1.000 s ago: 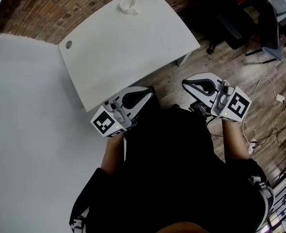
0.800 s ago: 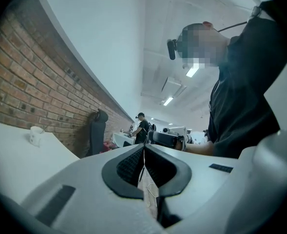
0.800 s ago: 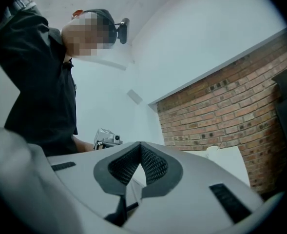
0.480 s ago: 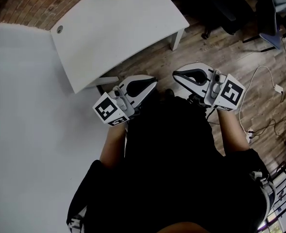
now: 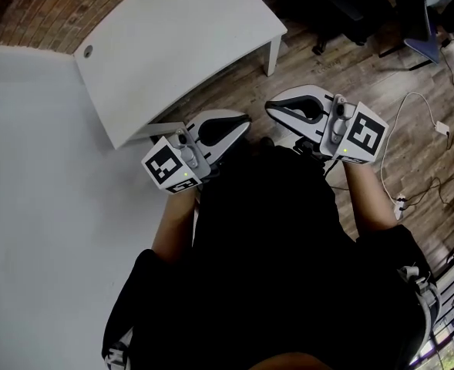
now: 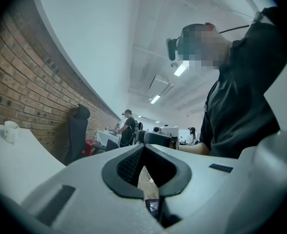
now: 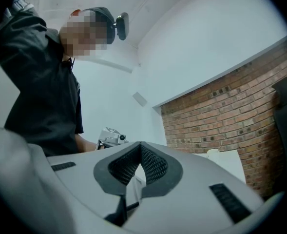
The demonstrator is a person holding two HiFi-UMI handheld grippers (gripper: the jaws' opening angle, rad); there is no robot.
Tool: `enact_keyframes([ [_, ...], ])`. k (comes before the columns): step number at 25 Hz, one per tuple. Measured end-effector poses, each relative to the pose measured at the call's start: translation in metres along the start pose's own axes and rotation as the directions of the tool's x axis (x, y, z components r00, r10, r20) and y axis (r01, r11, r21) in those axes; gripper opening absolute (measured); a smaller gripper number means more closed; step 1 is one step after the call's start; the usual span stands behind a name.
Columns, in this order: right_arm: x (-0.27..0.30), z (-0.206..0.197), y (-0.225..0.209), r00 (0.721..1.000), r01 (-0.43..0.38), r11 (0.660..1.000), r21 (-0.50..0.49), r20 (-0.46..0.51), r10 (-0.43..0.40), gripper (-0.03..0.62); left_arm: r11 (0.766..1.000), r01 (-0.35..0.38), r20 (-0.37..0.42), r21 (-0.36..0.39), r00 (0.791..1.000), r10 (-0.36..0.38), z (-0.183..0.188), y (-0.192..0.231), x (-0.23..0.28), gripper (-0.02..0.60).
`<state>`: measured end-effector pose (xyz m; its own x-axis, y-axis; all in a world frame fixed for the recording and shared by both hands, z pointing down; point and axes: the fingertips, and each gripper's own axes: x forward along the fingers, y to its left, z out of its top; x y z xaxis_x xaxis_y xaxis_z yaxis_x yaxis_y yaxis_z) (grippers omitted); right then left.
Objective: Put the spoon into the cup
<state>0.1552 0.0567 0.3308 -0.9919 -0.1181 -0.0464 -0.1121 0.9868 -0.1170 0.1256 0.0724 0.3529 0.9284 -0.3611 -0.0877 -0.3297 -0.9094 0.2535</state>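
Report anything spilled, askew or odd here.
Nothing looks spilled or damaged. The cup stands upright on the white table. The left gripper and right gripper are shut, empty and away from it. Loose cables lie on the floor.

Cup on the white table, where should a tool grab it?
Probably around its side wall, coming in level from the room side: the cup stands upright near the far edge of the table, with the brick wall close behind it. It is too small to show any handle.
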Motion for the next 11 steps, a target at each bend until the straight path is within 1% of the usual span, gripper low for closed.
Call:
enact_keyframes([
  [11, -0.008, 0.006, 0.004, 1.0, -0.008, 0.999, -0.033, 0.009, 0.008, 0.006, 1.0, 0.004, 0.007, -0.008, 1.0, -0.004, -0.003, -0.011, 0.006, 0.018],
])
